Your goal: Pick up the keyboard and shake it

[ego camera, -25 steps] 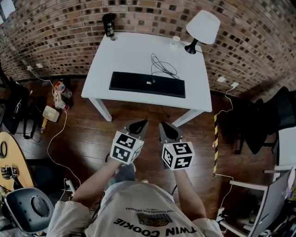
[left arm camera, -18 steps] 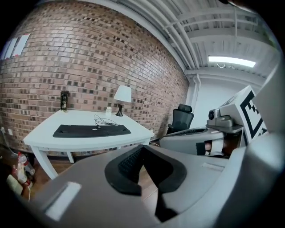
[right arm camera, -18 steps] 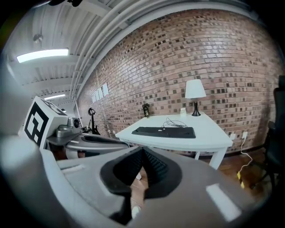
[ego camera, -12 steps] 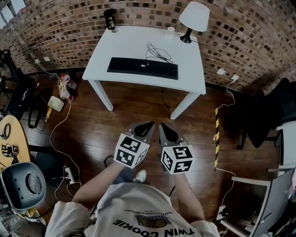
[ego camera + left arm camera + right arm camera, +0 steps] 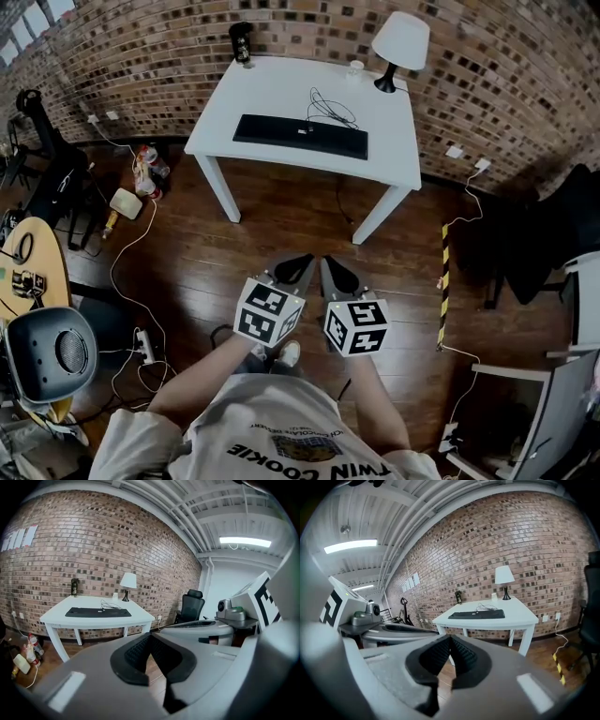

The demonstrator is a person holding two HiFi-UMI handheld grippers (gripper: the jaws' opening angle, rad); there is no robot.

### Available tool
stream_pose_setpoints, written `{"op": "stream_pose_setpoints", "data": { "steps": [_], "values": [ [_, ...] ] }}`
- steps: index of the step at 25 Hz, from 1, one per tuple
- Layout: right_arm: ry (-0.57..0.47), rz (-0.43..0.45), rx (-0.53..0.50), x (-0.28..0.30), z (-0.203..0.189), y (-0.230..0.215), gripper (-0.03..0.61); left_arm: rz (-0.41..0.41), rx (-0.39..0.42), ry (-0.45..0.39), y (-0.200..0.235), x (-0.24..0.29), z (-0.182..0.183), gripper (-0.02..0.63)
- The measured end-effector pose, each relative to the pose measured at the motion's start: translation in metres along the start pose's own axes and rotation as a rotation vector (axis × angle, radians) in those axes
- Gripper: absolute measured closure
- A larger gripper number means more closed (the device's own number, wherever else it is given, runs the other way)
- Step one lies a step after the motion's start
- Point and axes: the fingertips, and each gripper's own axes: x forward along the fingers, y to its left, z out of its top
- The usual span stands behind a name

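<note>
Well back from the white rectangular table point(image 5: 281, 94): left gripper point(image 5: 300, 263) and right gripper point(image 5: 328, 266) side by side, both sets of jaws closed on nothing; long flat black keyboard point(image 5: 300, 137) lying untouched near the table's front edge; white ceiling strip light point(image 5: 244, 541) shown only in the gripper views; thin black cable point(image 5: 330, 109) behind the keyboard, ends hard to trace; small dark object point(image 5: 241, 42) at the far left corner too small to identify.
</note>
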Motion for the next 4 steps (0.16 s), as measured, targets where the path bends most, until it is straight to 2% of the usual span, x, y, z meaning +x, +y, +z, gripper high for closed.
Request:
{"op": "stream_pose_setpoints", "data": {
  "steps": [4],
  "values": [
    [0.006,0.000,-0.005,-0.0059,-0.0120,0.0101,0.577,0.002,-0.005,0.002,-0.0045,-0.0105,-0.0119,0.607]
  ]
}}
